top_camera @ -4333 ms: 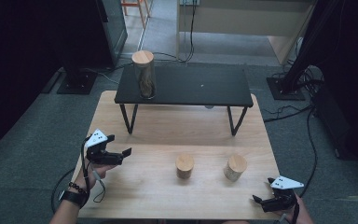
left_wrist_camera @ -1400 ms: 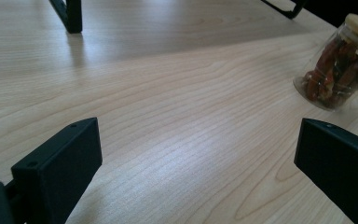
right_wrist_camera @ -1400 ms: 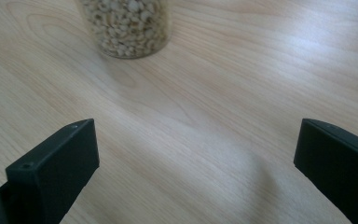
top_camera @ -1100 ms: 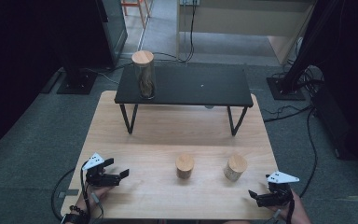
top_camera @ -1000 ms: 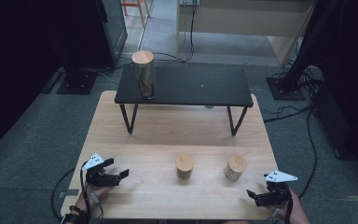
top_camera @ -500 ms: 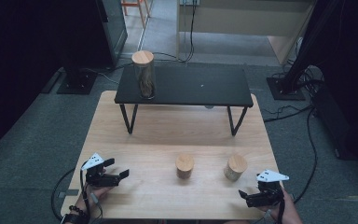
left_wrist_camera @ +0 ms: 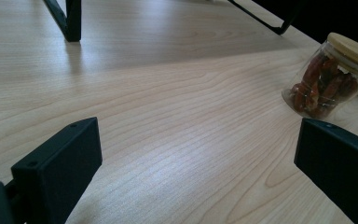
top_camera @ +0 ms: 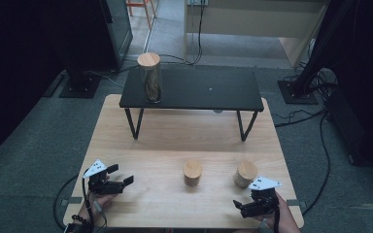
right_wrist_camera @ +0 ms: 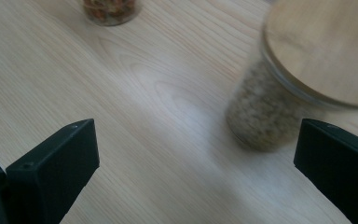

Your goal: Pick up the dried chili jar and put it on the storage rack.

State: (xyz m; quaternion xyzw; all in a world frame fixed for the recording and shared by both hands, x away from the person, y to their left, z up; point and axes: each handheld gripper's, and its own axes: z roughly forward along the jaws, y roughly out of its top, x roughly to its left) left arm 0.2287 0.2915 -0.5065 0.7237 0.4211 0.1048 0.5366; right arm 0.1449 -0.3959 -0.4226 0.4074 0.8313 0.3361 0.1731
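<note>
From the high view, I had the left gripper low over the near left part of the wooden counter, its jaws spread and holding nothing, pointing right toward the middle. The right gripper sat at the near right edge, jaws also spread and empty, just near of the grain jar. That jar stood upright on the counter with a wooden lid, and the chili jar stood upright to its left, the two near each other but apart. Farther off, a black shelf on thin legs stood across the far half of the counter, and a tall jar with a wooden lid stood upright on its left end. In the left gripper view, my two black jaws stood wide apart over bare wood, with the chili jar off to the far right, well apart from them; I could see red pieces through its glass and the wooden lid on top. A leg of the shelf showed at the far left. In the right gripper view, the jaws were spread again with nothing between them, and the grain jar loomed close at the right, blurred, not touching either jaw. The base of the chili jar showed at the far edge.
</note>
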